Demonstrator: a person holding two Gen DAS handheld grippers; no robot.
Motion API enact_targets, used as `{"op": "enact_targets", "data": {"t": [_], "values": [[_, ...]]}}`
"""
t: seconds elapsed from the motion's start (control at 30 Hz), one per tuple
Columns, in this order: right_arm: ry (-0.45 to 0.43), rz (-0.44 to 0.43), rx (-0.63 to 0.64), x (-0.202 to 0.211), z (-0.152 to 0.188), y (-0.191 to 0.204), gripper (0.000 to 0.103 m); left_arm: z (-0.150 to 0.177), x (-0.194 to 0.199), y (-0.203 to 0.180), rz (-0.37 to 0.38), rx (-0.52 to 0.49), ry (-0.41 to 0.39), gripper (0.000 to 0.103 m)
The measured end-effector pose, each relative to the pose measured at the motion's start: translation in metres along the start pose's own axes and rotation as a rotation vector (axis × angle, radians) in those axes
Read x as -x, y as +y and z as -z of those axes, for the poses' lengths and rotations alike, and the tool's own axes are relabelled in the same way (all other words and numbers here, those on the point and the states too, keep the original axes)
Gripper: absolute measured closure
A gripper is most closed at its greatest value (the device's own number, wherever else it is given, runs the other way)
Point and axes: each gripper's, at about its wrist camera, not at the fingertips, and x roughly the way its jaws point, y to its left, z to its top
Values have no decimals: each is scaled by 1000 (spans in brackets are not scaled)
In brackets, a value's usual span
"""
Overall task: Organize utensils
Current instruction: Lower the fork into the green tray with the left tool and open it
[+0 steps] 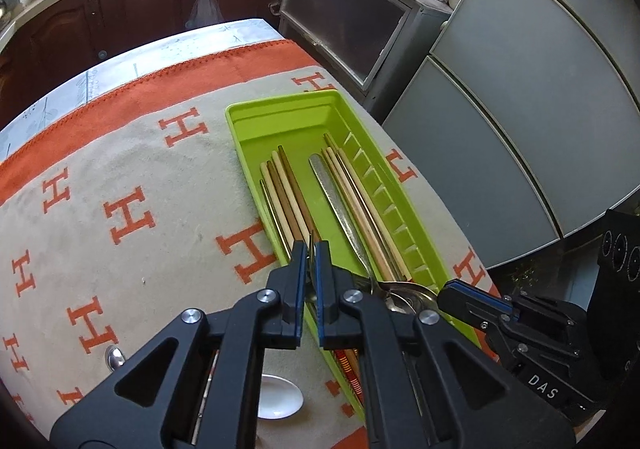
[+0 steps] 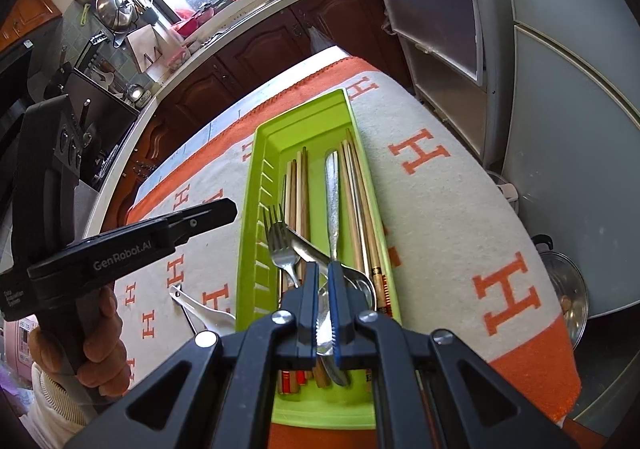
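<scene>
Right wrist view: right tongs point(image 2: 323, 281) pinch a knife point(image 2: 328, 333) over green tray point(image 2: 256, 209), left tongs point(image 1: 308, 257) nipped on a fork point(image 1: 310, 249); next, lower & release both

Bare blanket point(image 1: 132, 153) left of crowded green tray point(image 1: 280, 121) (far end free)

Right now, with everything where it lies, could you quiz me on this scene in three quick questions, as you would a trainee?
1. True or false: the green tray is empty.
2. Which letter is printed all over the cloth? A) H B) X C) O
3. Fill in: the spoon lying on the cloth outside the tray is ____ in colour.

Key: 1 false, since chopsticks and metal cutlery lie in it; 2 A; 3 white.
</scene>
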Motion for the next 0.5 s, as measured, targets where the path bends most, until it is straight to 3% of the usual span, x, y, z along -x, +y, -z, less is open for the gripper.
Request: {"op": "enact_targets", "data": {"t": [0.2,0.5], "values": [[16,-12,27,-4,3,9,97,8,19,11,-10,48,-38,74],[37,-30,64,-9,7,26,97,38,50,28,-61,134,-53,73]]}}
